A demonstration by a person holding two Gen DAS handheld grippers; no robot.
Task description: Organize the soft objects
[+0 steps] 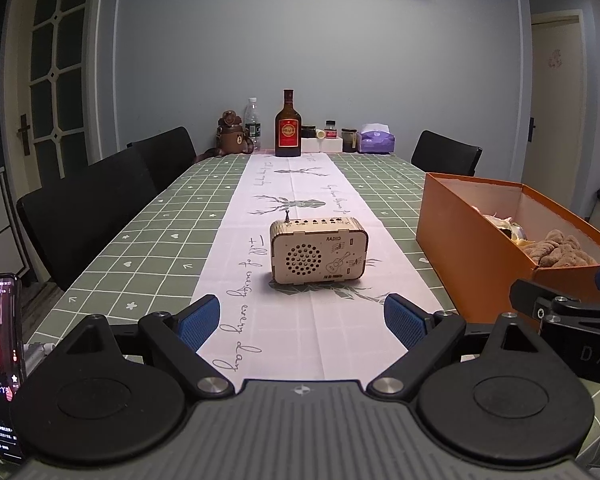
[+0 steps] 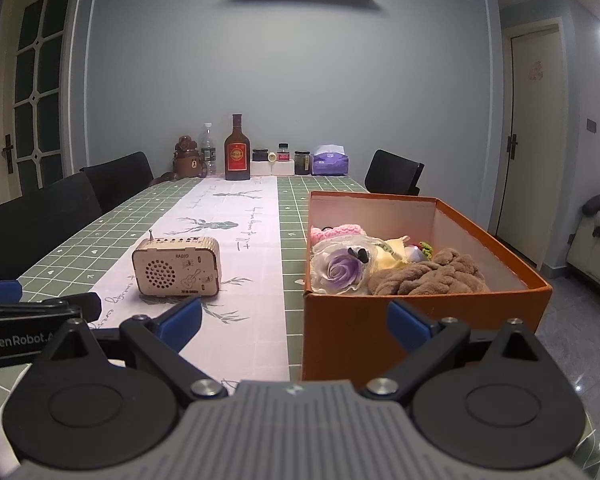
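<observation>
Grippers, two. My left gripper (image 1: 302, 322): fingers spread wide, nothing between them, low over the white runner (image 1: 300, 208) of the table. My right gripper (image 2: 294, 320): fingers likewise spread and empty, at the near end of the orange box (image 2: 380, 320).

Orange box, one, lid off, at the table's right edge. Soft contents, all inside it:
- brown plush cloth (image 2: 428, 274), one, nearest corner
- purple fabric rose (image 2: 340, 268), one, in clear wrapping, left of the cloth
- pink knitted piece (image 2: 338, 232), one, at the far left
- yellow cloth (image 2: 396, 254), one, middle
- small green-and-red item behind it, too hidden to identify

Surroundings:
- wooden radio (image 1: 318, 250), one, on the runner left of the box, just beyond my left fingers
- brown bottle (image 1: 288, 126), one, far end
- clear water bottle (image 1: 253, 124), one
- purple tissue pack (image 1: 376, 138), one
- black chairs, three
- phone (image 1: 0, 364), one, screen lit, beside my left gripper
</observation>
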